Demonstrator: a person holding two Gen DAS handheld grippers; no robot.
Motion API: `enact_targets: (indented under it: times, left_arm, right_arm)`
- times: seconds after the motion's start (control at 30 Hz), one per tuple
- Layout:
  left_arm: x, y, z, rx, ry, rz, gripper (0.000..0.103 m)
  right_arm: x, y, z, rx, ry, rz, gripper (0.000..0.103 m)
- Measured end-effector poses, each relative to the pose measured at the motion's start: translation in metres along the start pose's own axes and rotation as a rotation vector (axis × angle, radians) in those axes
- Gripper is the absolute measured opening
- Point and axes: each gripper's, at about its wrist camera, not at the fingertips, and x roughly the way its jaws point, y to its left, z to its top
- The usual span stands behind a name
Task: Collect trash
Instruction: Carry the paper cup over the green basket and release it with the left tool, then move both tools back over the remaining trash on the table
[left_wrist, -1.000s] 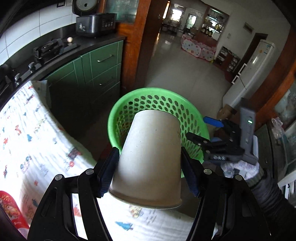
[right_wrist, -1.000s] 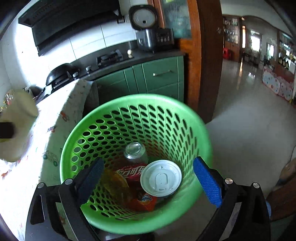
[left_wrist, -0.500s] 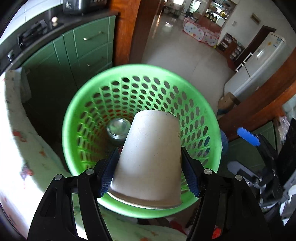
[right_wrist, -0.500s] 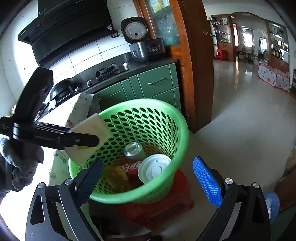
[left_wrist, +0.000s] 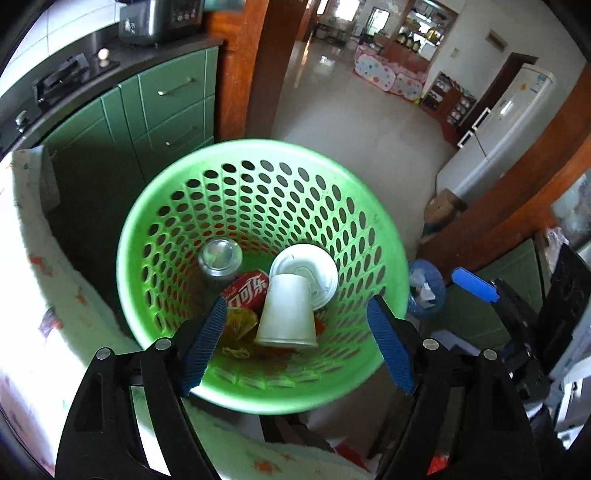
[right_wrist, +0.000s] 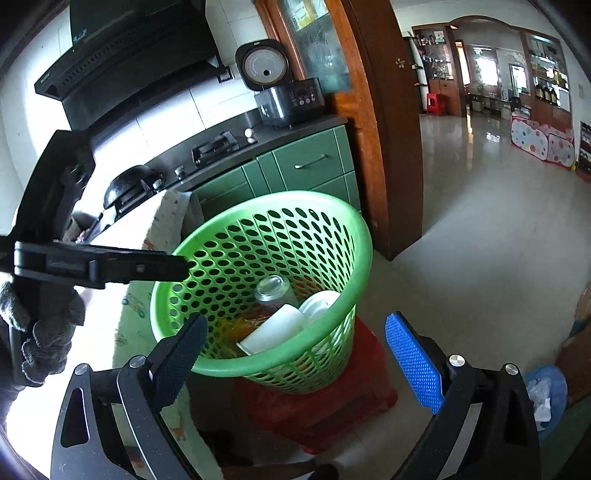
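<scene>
Green basket (left_wrist: 258, 177) is set on red stool (right_wrist: 332, 406) beside clothed table (left_wrist: 33, 295) — paper cup (left_wrist: 286, 314) lies inside on lid (left_wrist: 317, 266). Left gripper (left_wrist: 295, 343) just opened, empty; right gripper (right_wrist: 295, 354) spread, empty.

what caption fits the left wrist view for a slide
Open left claw above the green basket, paper cup lying inside among a can and a lid.

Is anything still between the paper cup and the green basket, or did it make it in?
Nothing blocks it: the paper cup already lies inside the green basket, on the other trash. The left claw stands open above, empty.
</scene>
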Motion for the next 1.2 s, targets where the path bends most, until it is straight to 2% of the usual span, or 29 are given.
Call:
enact_targets:
  times: [0.27,0.63,0.9,1.1,1.2]
  left_arm:
    - [-0.076,0.005,-0.044,-0.004,-0.098,0.06,0.077]
    - [-0.159,0.043,-0.132,-0.114,-0.193,0.125,0.078]
    - [-0.221,0.081,-0.189,-0.129,-0.256,0.261,0.078]
    - [-0.255,0.124,-0.227,-0.138,-0.231,0.378,0.079]
    - [-0.27,0.149,-0.246,-0.139,-0.214,0.411,0.079]
  right_arm:
    - [-0.029,0.031,-0.006,-0.02,-0.025,0.041,0.094]
    - [-0.041,0.106,-0.015,-0.105,-0.007,0.147,0.094]
    - [-0.04,0.173,-0.018,-0.186,0.021,0.231,0.094]
    - [-0.038,0.222,-0.021,-0.25,0.038,0.279,0.094]
    - [-0.037,0.243,-0.023,-0.275,0.047,0.296,0.094]
